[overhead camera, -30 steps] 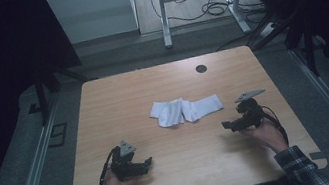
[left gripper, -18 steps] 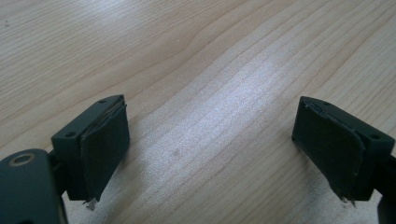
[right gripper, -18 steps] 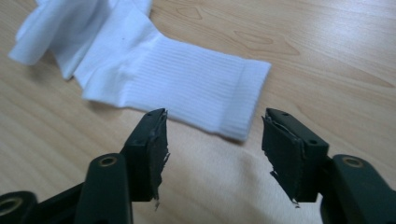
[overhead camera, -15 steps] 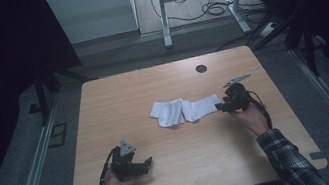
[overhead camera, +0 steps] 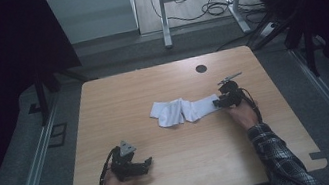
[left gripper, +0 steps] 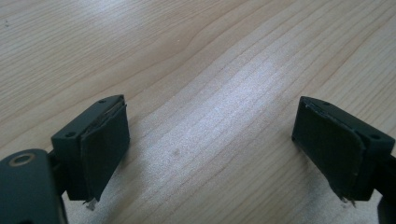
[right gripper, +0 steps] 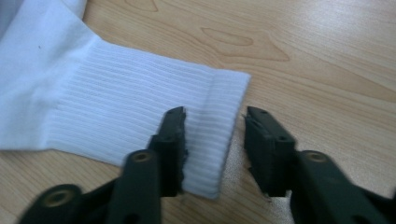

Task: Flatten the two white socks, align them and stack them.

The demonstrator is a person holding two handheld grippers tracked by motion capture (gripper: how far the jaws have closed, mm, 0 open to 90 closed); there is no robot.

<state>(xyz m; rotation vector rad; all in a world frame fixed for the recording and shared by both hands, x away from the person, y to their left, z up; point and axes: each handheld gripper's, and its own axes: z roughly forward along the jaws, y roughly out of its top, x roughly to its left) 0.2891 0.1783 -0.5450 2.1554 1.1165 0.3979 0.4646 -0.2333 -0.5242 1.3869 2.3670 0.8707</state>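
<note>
Straddling the ribbed cuff of a white sock (right gripper: 140, 107), the right gripper (right gripper: 215, 140) has its 2 jaws spread, 1 over the fabric and 1 just past the cuff's edge on bare wood. Nothing is pinched yet. In the high view the sock (overhead camera: 183, 110) lies crumpled near the middle of the tabletop (overhead camera: 119, 105), and the right gripper (overhead camera: 227, 99) sits at its right-hand end. It looks like there may be 2 socks bunched together there, though the folds make that hard to tell.

The likely trouble is a shallow bite. Only the last strip of the cuff sits between the jaws, so closing from here could catch just the hem, and ribbed knit stretches; the sock could slide out once lifted. If the jaws close while pressed low, the nearer one may push the cuff flat and bunch it instead of getting under it. Catching only the top layer of the cuff is another risk, leaving the sock hanging open and twisting.

The left gripper (overhead camera: 131, 165) rests well apart, near the tabletop's front edge, jaws wide over bare wood (left gripper: 210, 93). It offers no hold on the far end, so a pull from the right would drag the whole bundle.
</note>
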